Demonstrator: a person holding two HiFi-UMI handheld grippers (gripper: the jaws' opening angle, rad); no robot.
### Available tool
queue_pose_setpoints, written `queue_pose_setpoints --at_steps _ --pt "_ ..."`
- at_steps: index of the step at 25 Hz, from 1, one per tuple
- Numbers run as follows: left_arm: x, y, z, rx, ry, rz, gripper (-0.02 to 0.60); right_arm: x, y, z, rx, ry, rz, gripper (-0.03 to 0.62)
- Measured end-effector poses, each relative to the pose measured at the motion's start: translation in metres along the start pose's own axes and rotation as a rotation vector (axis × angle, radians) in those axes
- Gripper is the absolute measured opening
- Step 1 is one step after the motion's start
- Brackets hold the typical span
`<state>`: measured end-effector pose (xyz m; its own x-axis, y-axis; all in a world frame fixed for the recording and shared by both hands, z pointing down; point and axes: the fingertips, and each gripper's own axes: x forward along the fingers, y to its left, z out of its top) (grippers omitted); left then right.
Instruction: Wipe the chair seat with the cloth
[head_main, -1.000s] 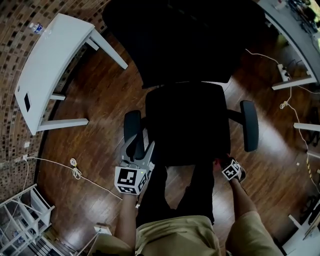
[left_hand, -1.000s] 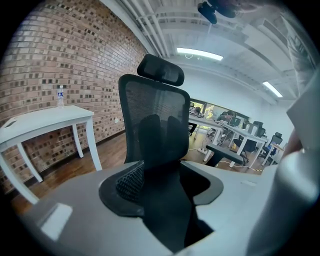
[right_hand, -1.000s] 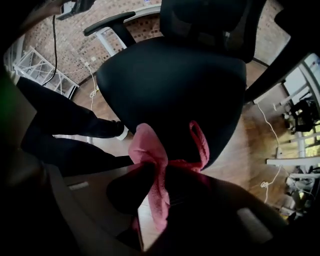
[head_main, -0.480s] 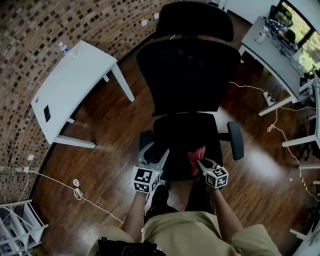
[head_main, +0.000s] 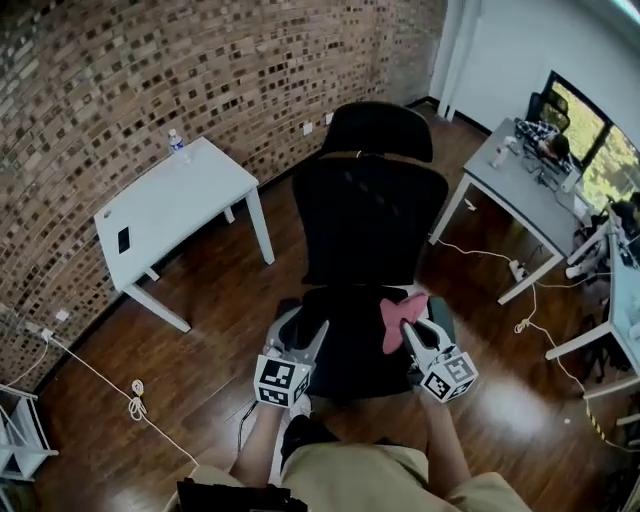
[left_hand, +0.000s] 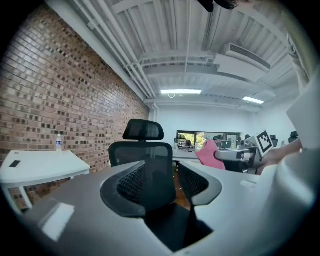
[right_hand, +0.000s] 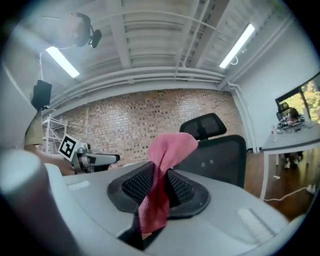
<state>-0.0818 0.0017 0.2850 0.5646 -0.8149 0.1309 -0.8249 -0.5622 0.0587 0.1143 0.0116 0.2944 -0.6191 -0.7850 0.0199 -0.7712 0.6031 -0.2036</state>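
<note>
A black office chair stands in front of me, its seat (head_main: 350, 335) just ahead of both grippers and the mesh backrest (head_main: 370, 220) behind it. My right gripper (head_main: 408, 328) is shut on a pink cloth (head_main: 398, 318), held level over the seat's right front. In the right gripper view the cloth (right_hand: 162, 175) stands up folded between the pads (right_hand: 182, 189). My left gripper (head_main: 305, 338) hovers over the seat's left front. Its jaws have just been closing and stand part open with nothing between them (left_hand: 160, 182).
A white table (head_main: 170, 200) with a water bottle (head_main: 177, 143) and a dark phone (head_main: 123, 240) stands at the left by the brick wall. A grey desk (head_main: 515, 170) is at the right. Cables (head_main: 135, 385) lie on the wood floor.
Both grippers have risen from low beside the chair to level over the seat's front. The right one turned up and brought the pink cloth into view. The head view tilted upward.
</note>
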Motion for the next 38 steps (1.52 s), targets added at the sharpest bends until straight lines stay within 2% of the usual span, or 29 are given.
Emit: queue_pose_setpoints --at_steps 3,6,8,11,13,16,19,22,26,30,34,38 --pt "-0.022 -0.05 -0.007 -0.038 -0.048 0.074 0.192 -0.046 0.023 0.005 0.021 -0.045 0.153 0.078" --pt "-0.036 -0.128 -0.018 -0.103 -0.116 0.094 0.192 -0.114 0.022 0.005 0.05 -0.083 0.232 0.078" --pt "-0.049 -0.175 -0.02 -0.11 -0.121 0.1 0.192 -0.149 0.016 0.013 0.089 -0.138 0.24 0.077" --pt "-0.071 -0.229 -0.008 -0.05 -0.066 0.101 0.189 -0.194 0.02 0.035 0.131 -0.215 0.213 0.077" --pt "-0.087 -0.261 0.006 -0.014 -0.052 0.1 0.189 -0.227 0.025 0.053 0.12 -0.25 0.176 0.077" --pt "-0.107 -0.291 0.023 0.012 -0.094 0.079 0.189 -0.262 0.038 0.076 0.051 -0.277 0.146 0.075" --pt "-0.122 -0.293 0.04 0.004 -0.15 0.075 0.157 -0.274 0.059 0.087 -0.073 -0.258 0.1 0.078" --pt "-0.141 -0.289 0.045 0.019 -0.17 0.06 0.156 -0.28 0.084 0.085 -0.122 -0.261 0.039 0.092" --pt "-0.181 -0.29 0.049 0.017 -0.184 0.061 0.161 -0.273 0.122 0.062 -0.129 -0.218 0.012 0.106" --pt "-0.208 -0.27 0.044 0.025 -0.18 0.083 0.167 -0.253 0.156 0.043 -0.121 -0.092 -0.036 0.103" --pt "-0.234 -0.237 0.043 -0.053 -0.201 0.131 0.167 -0.237 0.191 0.04 -0.041 -0.026 -0.017 0.098" --pt "-0.258 -0.239 0.052 0.006 -0.239 0.13 0.123 -0.243 0.206 0.043 -0.106 -0.022 -0.068 0.1"
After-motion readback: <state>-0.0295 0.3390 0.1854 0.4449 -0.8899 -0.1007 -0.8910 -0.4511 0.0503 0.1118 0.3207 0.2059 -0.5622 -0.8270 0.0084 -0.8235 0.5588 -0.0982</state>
